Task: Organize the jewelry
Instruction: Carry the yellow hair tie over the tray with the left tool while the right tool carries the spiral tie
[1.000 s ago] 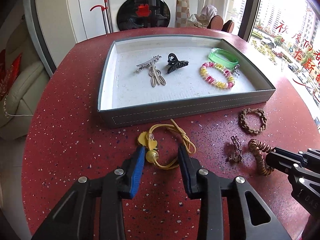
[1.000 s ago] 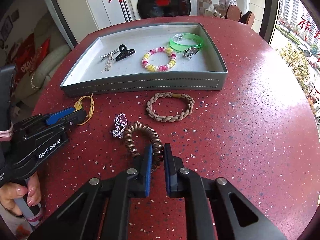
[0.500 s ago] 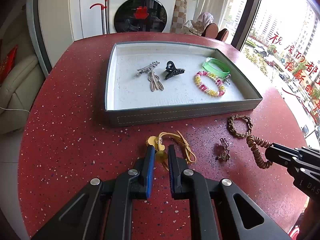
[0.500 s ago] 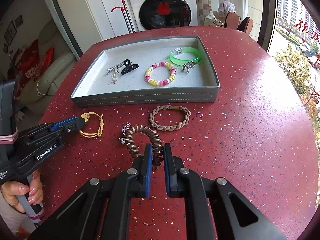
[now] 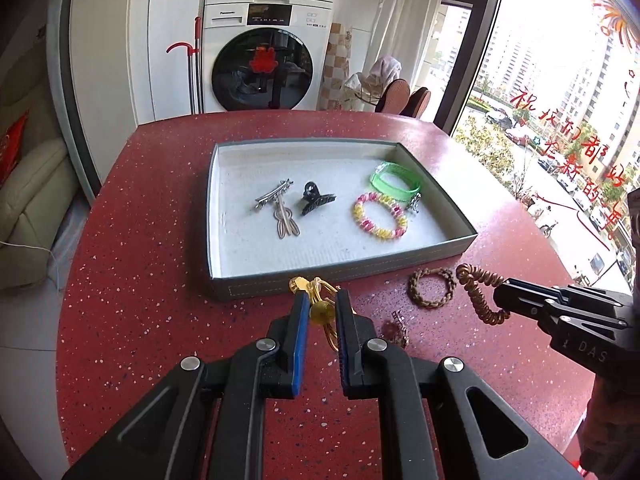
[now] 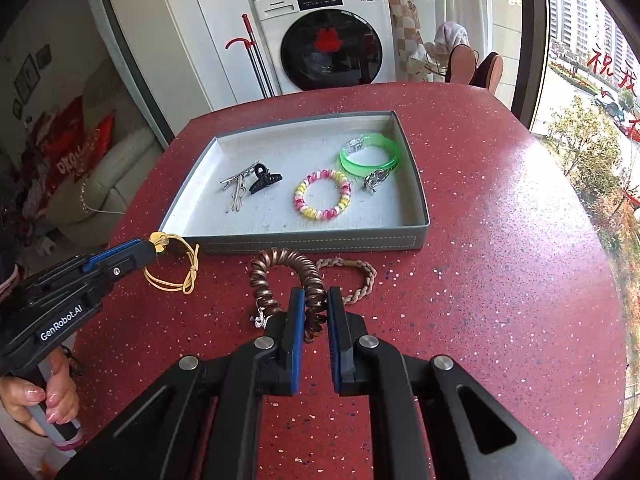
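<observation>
Both grippers are loaded: the left gripper (image 5: 321, 306) pinches the yellow hair tie (image 6: 176, 266), the right gripper (image 6: 312, 306) pinches the brown coil tie (image 6: 286, 276), and the tray (image 5: 340, 278) sits straight ahead, nearer the left one.

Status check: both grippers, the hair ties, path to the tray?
Left gripper shut on yellow hair tie. Right gripper shut on brown coil tie. Tray ahead, unobstructed.

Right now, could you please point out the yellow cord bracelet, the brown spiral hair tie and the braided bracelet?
yellow cord bracelet (image 6: 182, 276): right wrist view, on its hanging cord loop.
brown spiral hair tie (image 6: 280, 259): right wrist view, top of its coiled arc.
braided bracelet (image 5: 432, 288): left wrist view, on its braided ring.
</observation>
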The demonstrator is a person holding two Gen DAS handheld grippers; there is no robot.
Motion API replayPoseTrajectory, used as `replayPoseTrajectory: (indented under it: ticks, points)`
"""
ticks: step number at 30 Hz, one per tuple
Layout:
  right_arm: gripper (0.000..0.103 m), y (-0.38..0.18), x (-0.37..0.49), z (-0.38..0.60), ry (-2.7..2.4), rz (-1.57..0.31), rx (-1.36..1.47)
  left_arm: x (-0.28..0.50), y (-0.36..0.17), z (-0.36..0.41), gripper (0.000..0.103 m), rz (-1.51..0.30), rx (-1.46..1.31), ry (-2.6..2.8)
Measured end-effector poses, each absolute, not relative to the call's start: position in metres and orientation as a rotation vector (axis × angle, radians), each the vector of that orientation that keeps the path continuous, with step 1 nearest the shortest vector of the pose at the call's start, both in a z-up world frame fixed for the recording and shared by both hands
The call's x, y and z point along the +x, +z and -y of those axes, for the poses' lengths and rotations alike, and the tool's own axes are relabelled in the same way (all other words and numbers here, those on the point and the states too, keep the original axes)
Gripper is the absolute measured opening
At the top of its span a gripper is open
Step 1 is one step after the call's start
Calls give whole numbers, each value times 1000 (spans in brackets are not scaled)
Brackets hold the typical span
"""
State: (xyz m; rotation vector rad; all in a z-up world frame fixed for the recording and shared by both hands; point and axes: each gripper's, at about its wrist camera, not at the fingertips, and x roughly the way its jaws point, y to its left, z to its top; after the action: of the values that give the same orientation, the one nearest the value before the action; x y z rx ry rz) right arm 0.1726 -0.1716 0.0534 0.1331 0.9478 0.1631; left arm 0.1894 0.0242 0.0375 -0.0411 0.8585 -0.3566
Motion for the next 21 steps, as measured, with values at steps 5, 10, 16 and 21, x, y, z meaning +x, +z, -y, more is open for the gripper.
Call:
replayPoseTrajectory:
  ticks: [5,10,16,21]
  points:
    - [12,62,187,177,161,-933,153,200,58,-24,31,-818,-59,-374]
    - [12,69,207,183,161,-927,183,221,65,-21,31,-805,-77,-375]
    - [12,71,236,187,151,-936,189,246,62,-16,31,-818,-75,-370]
    - [12,67,261,186,153,-955,197,267,56,-12,31,-827,-56,-358]
